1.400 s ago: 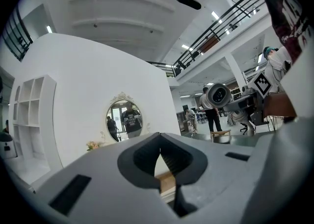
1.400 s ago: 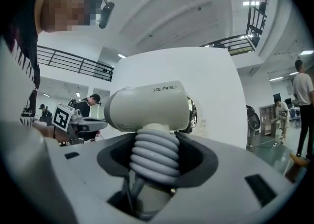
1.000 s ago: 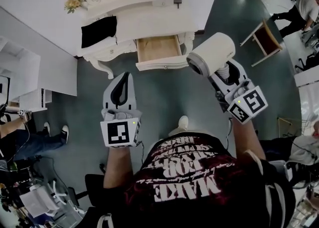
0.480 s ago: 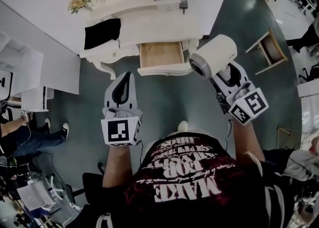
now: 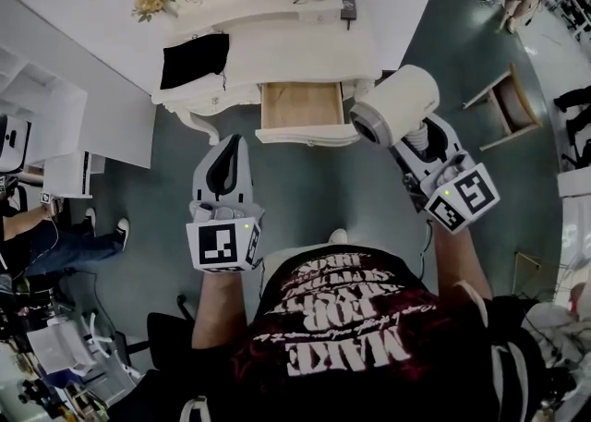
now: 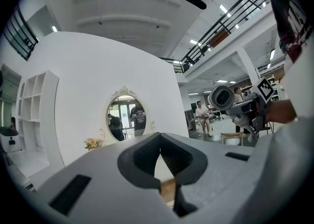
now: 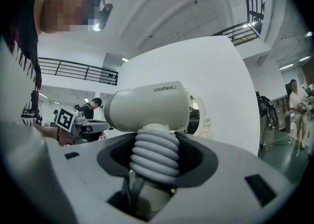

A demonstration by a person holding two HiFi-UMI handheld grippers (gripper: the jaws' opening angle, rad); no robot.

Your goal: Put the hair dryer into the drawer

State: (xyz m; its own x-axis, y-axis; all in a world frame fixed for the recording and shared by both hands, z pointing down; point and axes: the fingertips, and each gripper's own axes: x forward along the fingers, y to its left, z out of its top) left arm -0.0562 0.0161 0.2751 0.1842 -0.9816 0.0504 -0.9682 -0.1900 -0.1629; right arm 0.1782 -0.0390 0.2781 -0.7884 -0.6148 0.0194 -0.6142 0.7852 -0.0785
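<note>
While my right gripper [image 5: 417, 137] clamps the hair dryer [image 5: 392, 104] by its ribbed handle, the barrel hangs just right of the open drawer [image 5: 307, 137]. My left gripper [image 5: 225, 154], jaws together and empty, hovers near the drawer's left corner, above the floor [image 5: 314, 191].

hair dryer [image 5: 399, 102] — plastic, smooth, matt | drawer [image 5: 300, 104] — bare wood inside, matt, unpainted

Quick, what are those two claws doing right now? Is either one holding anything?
Left gripper: closed, with nothing between its jaws.
Right gripper: closed on the ribbed handle of the hair dryer.
</note>
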